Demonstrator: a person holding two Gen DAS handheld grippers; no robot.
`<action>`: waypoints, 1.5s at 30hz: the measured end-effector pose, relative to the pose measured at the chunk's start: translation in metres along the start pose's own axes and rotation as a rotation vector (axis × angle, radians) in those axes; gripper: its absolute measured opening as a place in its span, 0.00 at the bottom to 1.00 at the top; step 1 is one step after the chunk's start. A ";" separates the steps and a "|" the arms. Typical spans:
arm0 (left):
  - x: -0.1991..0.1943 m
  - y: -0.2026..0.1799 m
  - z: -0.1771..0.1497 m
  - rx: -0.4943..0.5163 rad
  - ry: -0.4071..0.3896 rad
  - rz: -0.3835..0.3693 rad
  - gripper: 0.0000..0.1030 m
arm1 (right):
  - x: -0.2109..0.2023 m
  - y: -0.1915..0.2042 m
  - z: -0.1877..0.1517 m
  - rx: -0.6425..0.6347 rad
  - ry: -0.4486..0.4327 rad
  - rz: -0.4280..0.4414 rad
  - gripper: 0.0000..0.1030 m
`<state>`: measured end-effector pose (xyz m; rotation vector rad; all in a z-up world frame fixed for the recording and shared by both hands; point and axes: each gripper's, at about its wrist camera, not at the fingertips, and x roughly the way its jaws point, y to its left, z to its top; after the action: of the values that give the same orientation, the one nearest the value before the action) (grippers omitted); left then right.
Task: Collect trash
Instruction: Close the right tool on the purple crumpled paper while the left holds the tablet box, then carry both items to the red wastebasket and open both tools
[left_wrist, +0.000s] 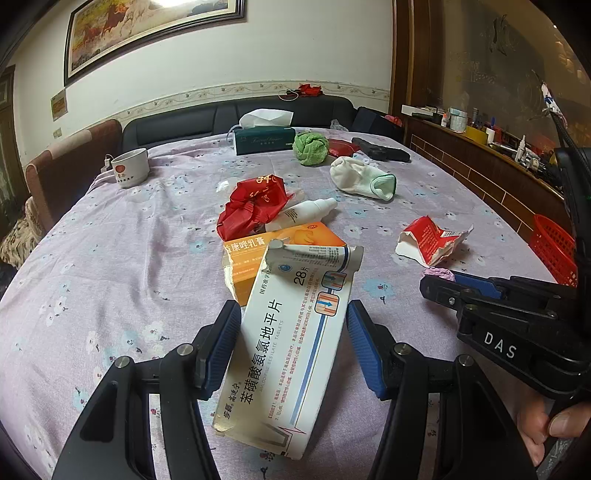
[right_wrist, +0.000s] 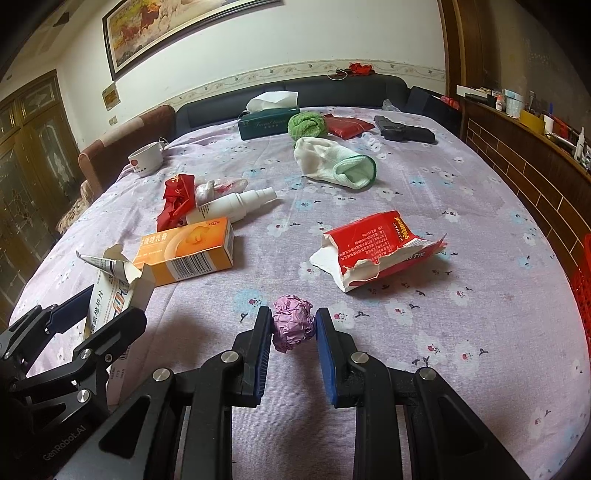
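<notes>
My left gripper (left_wrist: 293, 314) is shut on a torn white medicine box (left_wrist: 291, 339), its pads against both sides; it also shows in the right wrist view (right_wrist: 110, 295). My right gripper (right_wrist: 293, 317) is shut on a crumpled purple paper ball (right_wrist: 293, 323), seen at its tips in the left wrist view (left_wrist: 439, 274). On the flowered tablecloth lie an orange medicine box (right_wrist: 184, 251), a torn red carton (right_wrist: 376, 251), a crumpled red wrapper (left_wrist: 255, 206) and a white spray bottle (right_wrist: 236, 205).
A white sock (right_wrist: 332, 162), green cloth ball (right_wrist: 306, 123), tissue box (right_wrist: 267, 122), white cup (right_wrist: 146, 158), black object (right_wrist: 402, 131) and red pouch (right_wrist: 345, 125) lie further back. A red basket (left_wrist: 554, 247) stands at the table's right edge. A wooden counter runs along the right.
</notes>
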<state>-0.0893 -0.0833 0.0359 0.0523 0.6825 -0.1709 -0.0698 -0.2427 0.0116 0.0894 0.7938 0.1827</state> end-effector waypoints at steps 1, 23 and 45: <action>0.000 0.000 0.000 0.000 -0.001 0.000 0.56 | 0.001 0.000 0.000 0.001 0.000 0.001 0.25; 0.000 -0.002 -0.001 0.007 -0.009 -0.007 0.56 | 0.003 -0.001 0.000 0.014 0.008 0.006 0.25; 0.000 -0.002 0.002 0.005 -0.002 -0.033 0.56 | 0.003 -0.001 -0.001 0.024 0.004 0.011 0.25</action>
<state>-0.0886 -0.0857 0.0371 0.0456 0.6813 -0.2043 -0.0683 -0.2435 0.0090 0.1164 0.7999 0.1842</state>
